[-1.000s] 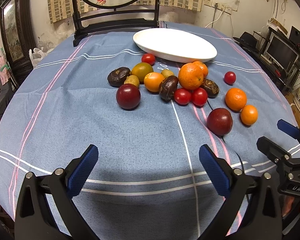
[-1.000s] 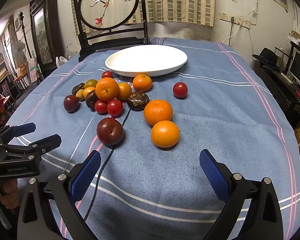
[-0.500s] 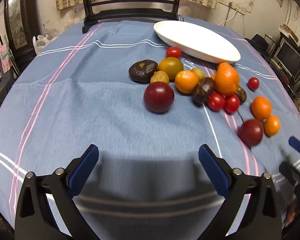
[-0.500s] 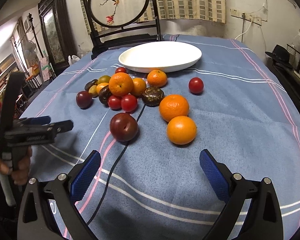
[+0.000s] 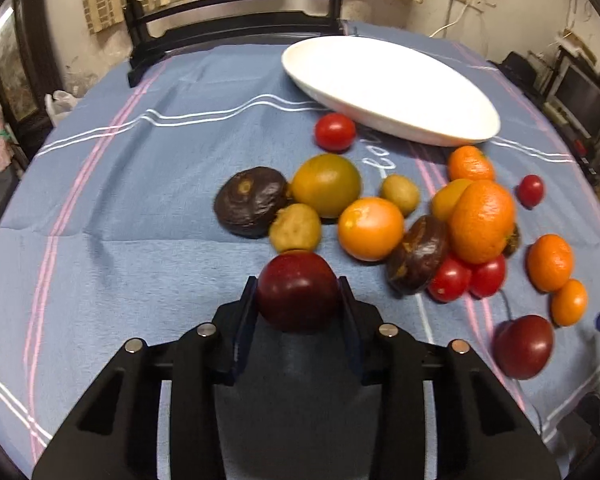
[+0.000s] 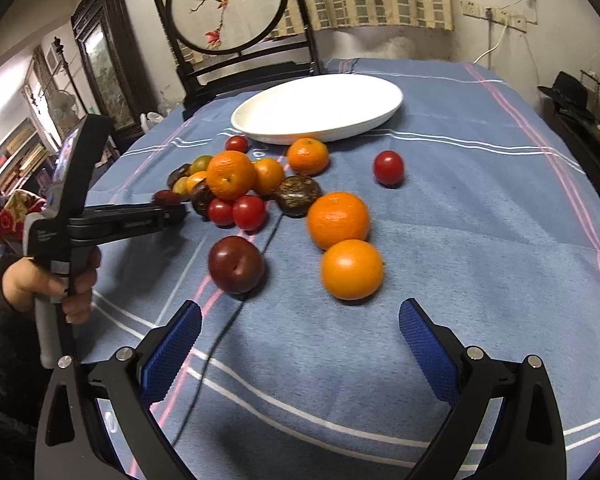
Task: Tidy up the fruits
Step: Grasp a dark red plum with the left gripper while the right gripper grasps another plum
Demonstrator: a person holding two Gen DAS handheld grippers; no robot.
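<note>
Fruit lies loose on the blue tablecloth before a white oval plate (image 5: 388, 84) (image 6: 320, 110). My left gripper (image 5: 297, 282) (image 6: 170, 210) has a dark red plum (image 5: 298, 292) (image 6: 166, 197) between its blue pads; the jaws are closing and both pads touch the plum's sides. Just beyond it lie a small yellow-green fruit (image 5: 295, 227), a dark wrinkled fruit (image 5: 252, 200) and an orange (image 5: 370, 228). My right gripper (image 6: 299, 314) stands open above bare cloth, with a second plum (image 6: 236, 264) (image 5: 524, 346) and two oranges (image 6: 338, 220) (image 6: 352, 268) ahead of it.
Red cherry tomatoes (image 6: 242, 212) (image 6: 388, 167), more oranges and dark fruits crowd the middle. A black cable (image 6: 220, 336) runs across the cloth past the second plum. A dark wooden chair (image 6: 236, 64) stands behind the plate. A person's hand (image 6: 48, 280) holds the left gripper's handle.
The left gripper moved forward and down to the near plum, and its jaws went from wide open to closed around it. The right gripper stayed open, nearly in place.
</note>
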